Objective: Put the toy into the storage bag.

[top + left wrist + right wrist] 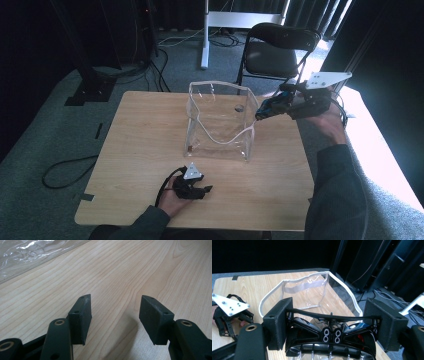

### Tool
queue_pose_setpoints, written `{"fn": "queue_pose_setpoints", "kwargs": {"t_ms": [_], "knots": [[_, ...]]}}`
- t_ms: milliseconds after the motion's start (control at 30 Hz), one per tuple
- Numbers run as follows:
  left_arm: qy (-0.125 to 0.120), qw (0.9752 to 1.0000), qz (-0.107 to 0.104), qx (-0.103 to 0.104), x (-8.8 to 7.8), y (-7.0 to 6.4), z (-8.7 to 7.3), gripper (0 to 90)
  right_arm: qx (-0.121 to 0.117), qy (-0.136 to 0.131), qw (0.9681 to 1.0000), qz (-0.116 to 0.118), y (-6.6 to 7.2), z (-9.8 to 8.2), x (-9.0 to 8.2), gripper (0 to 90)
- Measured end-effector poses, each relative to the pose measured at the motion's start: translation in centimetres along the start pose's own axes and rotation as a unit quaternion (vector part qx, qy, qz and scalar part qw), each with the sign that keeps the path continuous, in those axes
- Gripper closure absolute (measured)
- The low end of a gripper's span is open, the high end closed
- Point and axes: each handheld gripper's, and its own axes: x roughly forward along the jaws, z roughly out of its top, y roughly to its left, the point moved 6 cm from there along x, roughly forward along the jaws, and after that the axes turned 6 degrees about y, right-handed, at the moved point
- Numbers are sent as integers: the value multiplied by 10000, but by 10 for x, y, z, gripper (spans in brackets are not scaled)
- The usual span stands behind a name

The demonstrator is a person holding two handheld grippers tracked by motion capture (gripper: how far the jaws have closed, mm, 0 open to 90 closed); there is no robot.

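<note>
A clear plastic bag (220,120) with a white rim stands open on the wooden table (140,145). My right gripper (274,104) hangs at the bag's right upper edge, above the table, shut on a glossy black and blue object (261,114). In the right gripper view that object (329,332) spans the gap between both pads (278,322), just above the bag's white rim (272,293). My left gripper (202,190) rests on the table in front of the bag, open, with bare wood between its pads (80,317). A corner of the bag's plastic (30,252) lies beyond it.
A black folding chair (277,50) stands behind the table's far right corner. A white stand leg (205,35) and cables (65,172) are on the grey carpet. The left gripper's grey plate (229,305) lies left of the bag in the right gripper view.
</note>
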Motion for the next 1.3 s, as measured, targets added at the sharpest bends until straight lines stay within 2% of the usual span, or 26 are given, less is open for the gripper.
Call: {"fn": "queue_pose_setpoints", "kwargs": {"t_ms": [33, 67, 233, 300, 500, 633, 1100, 1300], "knots": [[0, 10000, 0, 0, 0, 0, 0, 438, 0, 0, 10000, 0, 0, 0, 0, 247], [-4, 10000, 4, -1, 0, 0, 0, 438, -20, 53, 10000, 51, -1, 4, 8, 247], [-12, 10000, 3, -2, 0, 0, 0, 437, -29, 207, 9996, 210, -4, 4, 26, 247], [-2, 10000, 4, 11, 0, 0, 0, 437, -107, 304, 9993, 176, -7, 0, 37, 247], [-4, 10000, 4, 10, 0, 0, 0, 436, -32, 493, 9982, 344, -10, -11, 61, 247], [-5, 10000, 7, 8, 0, 0, 0, 436, 110, 581, 9972, 458, -15, -18, 75, 247], [8, 10000, 17, 17, 0, -1, 0, 434, 354, 920, 9936, 550, -21, -44, 109, 247], [5, 10000, 10, 12, 0, -1, 0, 435, 480, 911, 9927, 625, -22, -50, 117, 247]]}}
